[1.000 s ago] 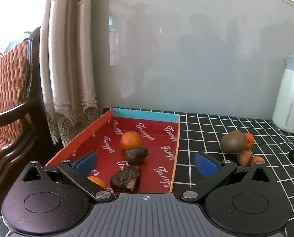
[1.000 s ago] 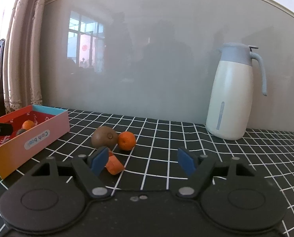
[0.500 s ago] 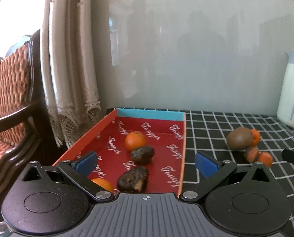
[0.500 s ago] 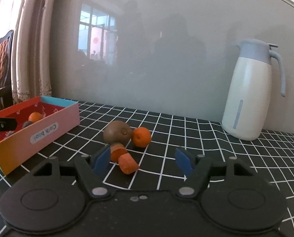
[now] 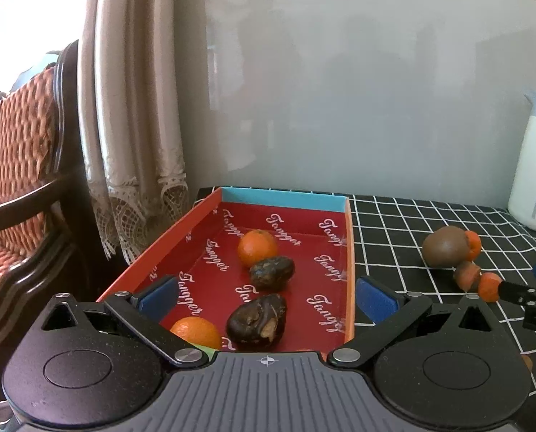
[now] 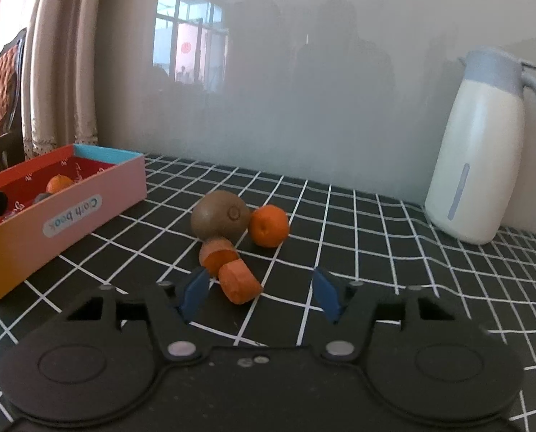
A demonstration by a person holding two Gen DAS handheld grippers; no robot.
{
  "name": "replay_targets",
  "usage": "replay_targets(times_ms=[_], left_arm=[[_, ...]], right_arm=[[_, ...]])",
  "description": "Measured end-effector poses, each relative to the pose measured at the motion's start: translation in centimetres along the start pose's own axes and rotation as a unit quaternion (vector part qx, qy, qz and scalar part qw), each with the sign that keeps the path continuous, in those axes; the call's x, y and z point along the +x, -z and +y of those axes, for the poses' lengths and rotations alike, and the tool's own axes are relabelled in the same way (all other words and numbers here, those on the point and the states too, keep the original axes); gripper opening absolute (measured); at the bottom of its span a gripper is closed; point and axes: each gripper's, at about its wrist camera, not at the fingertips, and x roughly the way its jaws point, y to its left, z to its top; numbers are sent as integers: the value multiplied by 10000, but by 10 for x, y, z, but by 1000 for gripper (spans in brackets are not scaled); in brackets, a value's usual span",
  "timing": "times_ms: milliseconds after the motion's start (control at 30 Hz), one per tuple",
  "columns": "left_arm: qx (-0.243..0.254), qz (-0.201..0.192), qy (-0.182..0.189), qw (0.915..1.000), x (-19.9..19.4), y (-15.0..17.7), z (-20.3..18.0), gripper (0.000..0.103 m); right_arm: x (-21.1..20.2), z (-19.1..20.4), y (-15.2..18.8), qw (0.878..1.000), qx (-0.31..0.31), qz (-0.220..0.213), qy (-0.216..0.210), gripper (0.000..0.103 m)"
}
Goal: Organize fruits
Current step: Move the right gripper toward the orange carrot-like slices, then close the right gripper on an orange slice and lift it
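Note:
A red-lined box (image 5: pixel 350 252) holds two oranges (image 5: pixel 257 247) (image 5: pixel 196 331) and two dark brown fruits (image 5: pixel 271 273) (image 5: pixel 257 320). My left gripper (image 5: pixel 266 298) is open and empty, above the box's near end. On the black checked cloth lie a kiwi (image 6: pixel 220 217), a small orange (image 6: pixel 269 226) and two orange chunks (image 6: pixel 239 282) (image 6: pixel 215 253). My right gripper (image 6: pixel 260 293) is open and empty, its left pad right beside the near chunk. The box also shows in the right wrist view (image 6: pixel 70 212).
A white and grey jug (image 6: pixel 480 151) stands at the back right by the grey wall. A wooden chair (image 5: pixel 23 187) and a lace curtain (image 5: pixel 138 144) are left of the table. The right gripper's tip shows in the left wrist view (image 5: pixel 520 289).
My right gripper has moved forward toward the orange chunks, which now sit between its pads. My left gripper has shifted slightly left over the box.

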Motion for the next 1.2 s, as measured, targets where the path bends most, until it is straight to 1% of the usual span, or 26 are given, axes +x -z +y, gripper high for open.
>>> replay_targets(times_ms=[67,200,400,667,767,800,833,1067,1200], left_arm=[[15,3,-16,10000,0,0,1,103],[9,15,-30,10000,2,0,5,103],[-5,7,-33,10000,2,0,10,103],[-8,39,-60,10000,2,0,17,103],[-27,34,-67,10000,2,0,19,103],[-30,35,-62,10000,2,0,19,103],[-31,38,-67,10000,2,0,20,103],[-34,12,-53,10000,1,0,19,103],[-63,-4,-48,10000,0,-1,20,103]], right_arm=[[7,0,-1,9999,12,104,-39,53],[12,4,-2,9998,-35,177,-81,51],[20,8,-4,9993,-106,336,-139,42],[35,11,-6,9979,-140,637,-59,42],[37,11,-7,9977,-76,665,-69,42],[37,11,-7,9977,-59,664,-87,39],[37,11,-7,9977,-34,665,-118,31],[34,11,-6,9979,-60,646,-71,31],[24,11,-9,9984,-94,557,-25,31]])
